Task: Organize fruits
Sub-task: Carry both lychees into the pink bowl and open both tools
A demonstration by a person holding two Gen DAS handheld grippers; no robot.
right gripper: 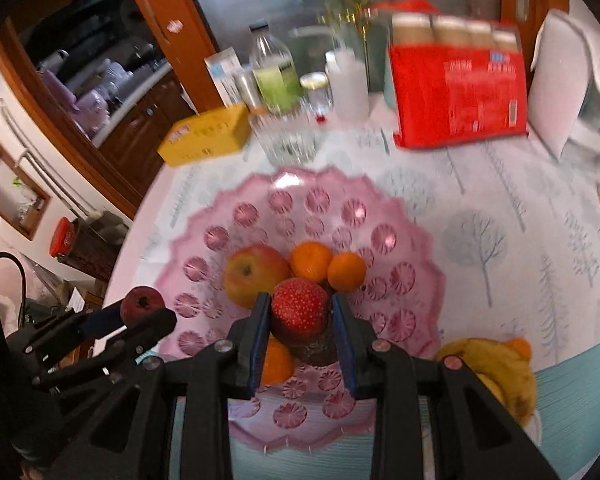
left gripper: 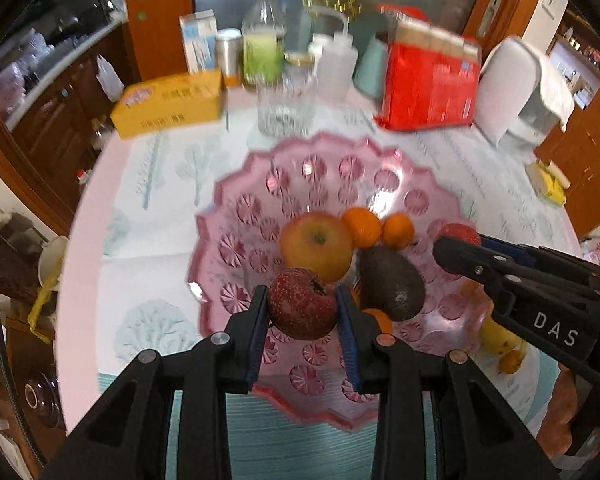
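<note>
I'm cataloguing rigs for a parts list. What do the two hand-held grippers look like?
Both match: the left hand-held gripper and right hand-held gripper have black angular frames with silver round fasteners and flat blue finger pads. The right one's side bears white letters "DAS". No sleeves or cables are clearly visible.

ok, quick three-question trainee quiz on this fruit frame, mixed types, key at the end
1. True or false: the left gripper is empty.
2. The right gripper holds: A) a banana B) a red speckled fruit C) an orange.
3. Which fruits already lie in the pink bowl?

Key
1. False; it is shut on a dark red fruit.
2. B.
3. An apple, an avocado and several oranges.
</note>
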